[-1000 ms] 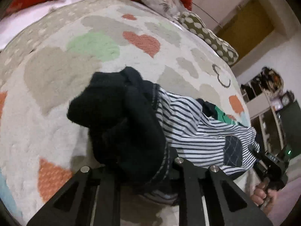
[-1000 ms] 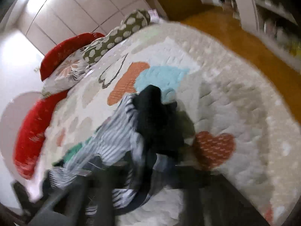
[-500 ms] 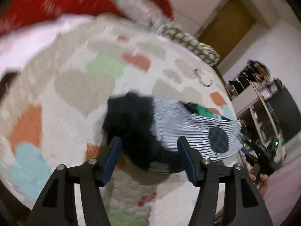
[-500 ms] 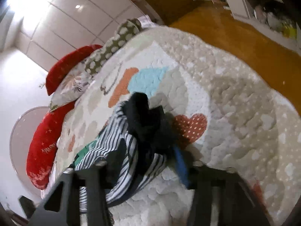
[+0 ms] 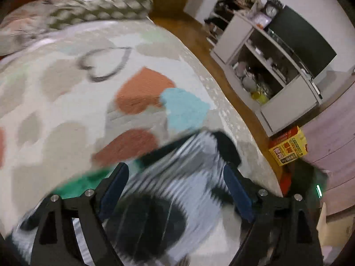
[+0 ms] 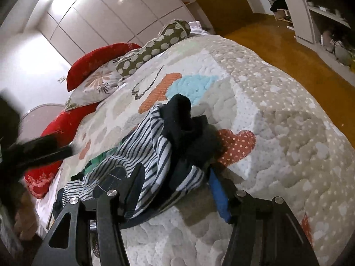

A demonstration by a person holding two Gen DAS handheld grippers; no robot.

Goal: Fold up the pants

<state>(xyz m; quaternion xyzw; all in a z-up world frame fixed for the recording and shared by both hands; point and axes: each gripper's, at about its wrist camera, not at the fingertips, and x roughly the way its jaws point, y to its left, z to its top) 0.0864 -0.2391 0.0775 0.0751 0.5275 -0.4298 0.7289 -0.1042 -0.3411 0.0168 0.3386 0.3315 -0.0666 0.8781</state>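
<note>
Looking along the left gripper (image 5: 175, 190), its two blue-padded fingers (image 5: 114, 186) stand wide apart with nothing clamped between them. The striped pants (image 5: 177, 177) lie blurred on the quilt (image 5: 66, 115), directly under and ahead of the gripper, near the quilt's edge by the wooden floor (image 5: 195, 35). Beyond the quilt's far edge sit a spotted pillow (image 5: 99, 11) and, across the floor, a shelf unit (image 5: 266, 66).

In the right wrist view, the right gripper (image 6: 175, 188) also stands wide apart, gripping nothing. The pants (image 6: 144, 150) lie bunched on the quilt (image 6: 288, 133), their dark cuffs (image 6: 184, 119) heaped beside a red dotted heart (image 6: 237, 146); the striped cloth lies between and partly over the fingers. Red cushions (image 6: 97, 62) line the quilt's far side.
</note>
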